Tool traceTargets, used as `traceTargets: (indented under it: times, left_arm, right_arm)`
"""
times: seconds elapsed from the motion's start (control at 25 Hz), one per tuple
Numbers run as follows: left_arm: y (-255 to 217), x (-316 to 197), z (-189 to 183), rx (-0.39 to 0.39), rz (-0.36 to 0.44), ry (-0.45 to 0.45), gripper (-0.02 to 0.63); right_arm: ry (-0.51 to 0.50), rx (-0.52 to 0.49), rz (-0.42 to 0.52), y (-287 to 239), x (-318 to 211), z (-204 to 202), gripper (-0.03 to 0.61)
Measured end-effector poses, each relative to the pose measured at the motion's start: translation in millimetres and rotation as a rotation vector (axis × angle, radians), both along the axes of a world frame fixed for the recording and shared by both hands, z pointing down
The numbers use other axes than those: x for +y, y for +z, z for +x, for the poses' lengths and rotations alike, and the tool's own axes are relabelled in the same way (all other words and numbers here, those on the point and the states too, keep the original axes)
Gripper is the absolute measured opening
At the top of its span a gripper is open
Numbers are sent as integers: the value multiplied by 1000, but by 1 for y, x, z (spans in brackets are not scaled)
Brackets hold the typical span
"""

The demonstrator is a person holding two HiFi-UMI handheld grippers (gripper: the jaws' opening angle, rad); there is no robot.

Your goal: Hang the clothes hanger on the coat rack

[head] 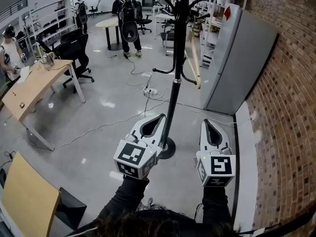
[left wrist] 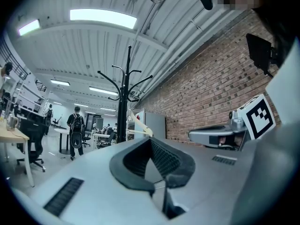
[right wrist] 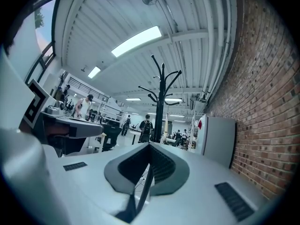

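Left gripper point(head: 159, 117), right gripper point(head: 208, 123), level, facing coat rack point(head: 177, 58)

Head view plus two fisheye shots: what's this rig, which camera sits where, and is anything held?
There is no robot arm: a person holds a pair of tongs in each hand. The head view looks down from the person's head and shows the left tongs and the right tongs, each with a marker cube at the back. The other two pictures come from a wide-angle camera on each pair, looking along its jaws. Both pairs are shut and hold nothing. Ahead on the floor stands a black coat rack, with a grey fridge against the brick wall.
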State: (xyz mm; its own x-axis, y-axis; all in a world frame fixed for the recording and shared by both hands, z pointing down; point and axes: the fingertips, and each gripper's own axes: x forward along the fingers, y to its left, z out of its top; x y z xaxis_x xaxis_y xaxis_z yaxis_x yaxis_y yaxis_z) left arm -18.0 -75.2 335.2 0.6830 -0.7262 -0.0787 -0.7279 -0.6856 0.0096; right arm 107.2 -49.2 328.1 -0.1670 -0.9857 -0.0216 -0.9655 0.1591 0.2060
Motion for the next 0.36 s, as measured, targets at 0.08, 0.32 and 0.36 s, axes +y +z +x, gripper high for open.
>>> traceTargets:
  times: [0.08, 0.32, 0.36]
  left_arm:
    - [1, 3, -2, 0, -1, -3, 3]
    - [3, 4, -10, -1, -8, -13, 3]
    - [3, 4, -11, -1, -10, -13, 3]
  right_arm:
    - [-2, 1, -8, 1, 3, -1, 9]
    - [12, -4, -21, 2, 6, 2, 9]
    - [14, -5, -24, 2, 6, 2, 9]
